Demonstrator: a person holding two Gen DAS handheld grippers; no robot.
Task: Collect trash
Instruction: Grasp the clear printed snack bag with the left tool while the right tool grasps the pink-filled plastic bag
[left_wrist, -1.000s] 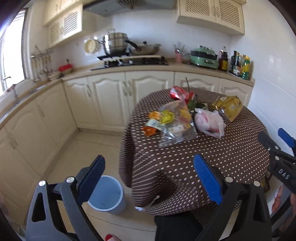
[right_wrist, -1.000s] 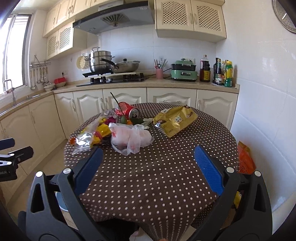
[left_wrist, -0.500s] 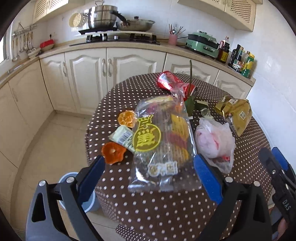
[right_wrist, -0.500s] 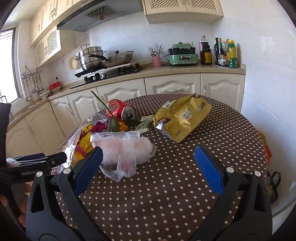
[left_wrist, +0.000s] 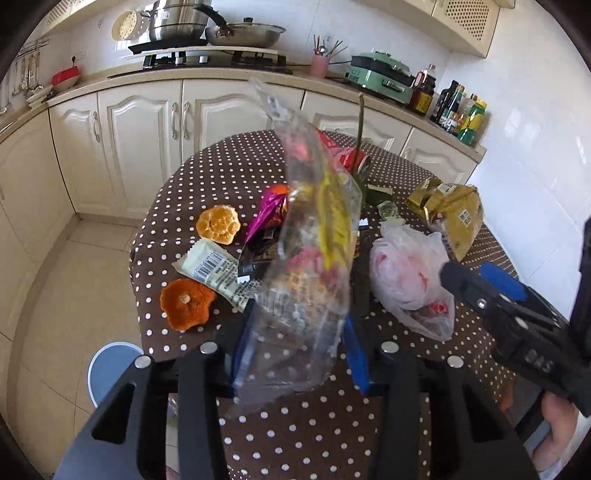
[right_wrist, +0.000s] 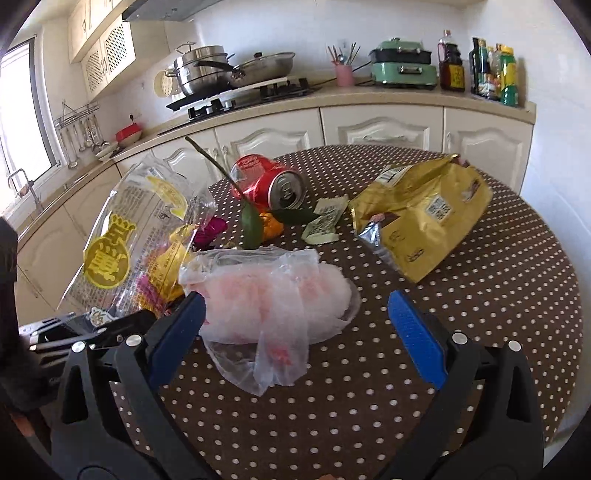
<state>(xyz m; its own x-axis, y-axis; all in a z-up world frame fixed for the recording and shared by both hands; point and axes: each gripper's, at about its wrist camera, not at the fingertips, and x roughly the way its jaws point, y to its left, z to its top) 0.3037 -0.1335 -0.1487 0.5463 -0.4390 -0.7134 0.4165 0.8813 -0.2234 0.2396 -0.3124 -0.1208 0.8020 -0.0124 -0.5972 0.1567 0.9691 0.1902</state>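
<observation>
**Clear wrapper gripped above the dotted tabletop**

The left gripper has just been closing, and the clear plastic wrapper is pinched between its fingers, raised over the tabletop. The right gripper is held wide open, the pink-tinted bag lying at its twelve o'clock, ungripped.

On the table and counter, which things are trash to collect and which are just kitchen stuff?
Trash: clear wrapper in left gripper, plastic bag, can, gold bag, peels.
Lying about: pots, green cooker, bottles.
</observation>
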